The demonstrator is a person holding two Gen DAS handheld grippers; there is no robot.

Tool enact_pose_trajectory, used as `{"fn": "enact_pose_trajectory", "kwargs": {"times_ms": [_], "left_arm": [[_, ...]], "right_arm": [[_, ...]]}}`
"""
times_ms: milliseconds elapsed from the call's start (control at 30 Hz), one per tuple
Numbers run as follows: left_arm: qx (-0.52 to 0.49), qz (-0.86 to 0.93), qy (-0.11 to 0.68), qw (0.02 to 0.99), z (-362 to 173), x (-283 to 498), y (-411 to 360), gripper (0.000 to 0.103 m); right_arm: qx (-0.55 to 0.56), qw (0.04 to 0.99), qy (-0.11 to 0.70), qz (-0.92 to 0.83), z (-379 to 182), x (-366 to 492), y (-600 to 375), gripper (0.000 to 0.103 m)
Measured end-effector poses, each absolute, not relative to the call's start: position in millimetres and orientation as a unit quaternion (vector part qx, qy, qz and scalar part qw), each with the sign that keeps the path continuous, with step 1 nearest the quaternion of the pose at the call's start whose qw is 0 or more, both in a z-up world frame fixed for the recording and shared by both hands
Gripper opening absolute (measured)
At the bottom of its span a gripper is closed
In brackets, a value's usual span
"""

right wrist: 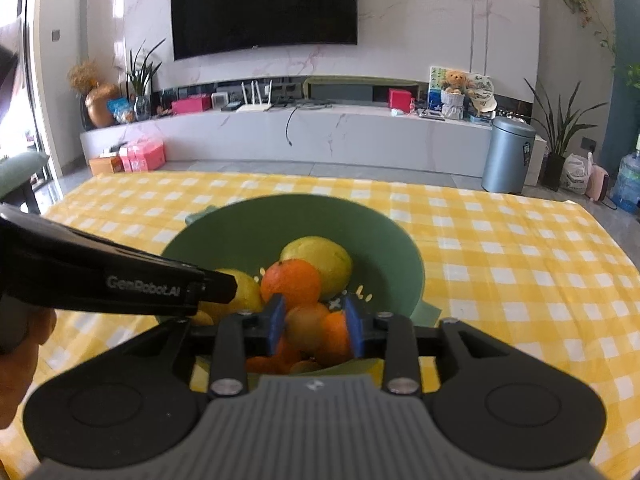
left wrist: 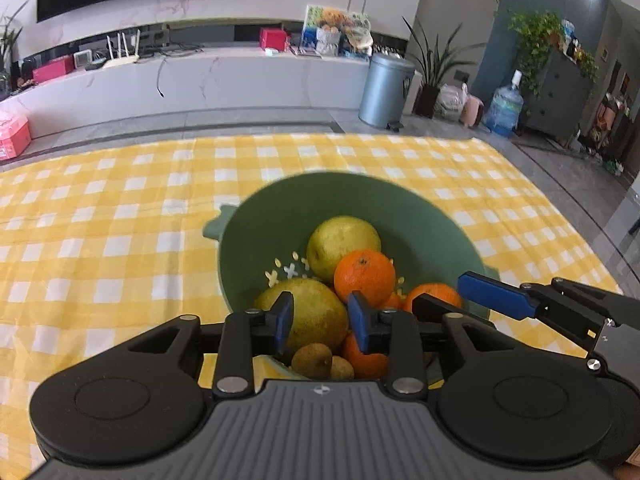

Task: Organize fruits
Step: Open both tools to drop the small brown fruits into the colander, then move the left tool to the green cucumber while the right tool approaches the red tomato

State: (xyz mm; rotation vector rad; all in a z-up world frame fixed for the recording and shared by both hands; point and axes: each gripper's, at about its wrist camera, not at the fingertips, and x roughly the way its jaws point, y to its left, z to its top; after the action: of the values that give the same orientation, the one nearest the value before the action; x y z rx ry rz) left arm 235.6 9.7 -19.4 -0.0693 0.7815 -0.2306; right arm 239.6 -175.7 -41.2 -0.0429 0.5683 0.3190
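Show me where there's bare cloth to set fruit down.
The checked tablecloth is bare on every visible side of the green bowl, widest beyond its far rim. The bowl itself is crowded with oranges and pears, both grippers over its near edge.

I see a tablecloth in a yellow and white check pattern. On it stands a green bowl, and through its small holes the yellow shows. Inside are two yellow-green pears, some orange mandarins and, at the near side, two small brown fruits. My left gripper is black with blue pads; my right gripper has the same colours. Far behind, I see a white marble wall with pink veins, a black screen and a grey-blue bin.
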Motion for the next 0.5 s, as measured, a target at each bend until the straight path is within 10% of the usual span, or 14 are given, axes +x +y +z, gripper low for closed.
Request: {"fn": "enact_pose_trajectory", "kwargs": {"times_ms": [233,500], "left_arm": [[-0.035,-0.113,0.353,0.928,13,214,13,0.054],[-0.020,-0.122,0.357,0.926,23,184,23,0.056]], "right_arm": [[0.011,0.962,0.225,0.154,-28,221,-183,0.061],[0.040,0.965,0.208,0.153,-19,185,-188,0.068]]}}
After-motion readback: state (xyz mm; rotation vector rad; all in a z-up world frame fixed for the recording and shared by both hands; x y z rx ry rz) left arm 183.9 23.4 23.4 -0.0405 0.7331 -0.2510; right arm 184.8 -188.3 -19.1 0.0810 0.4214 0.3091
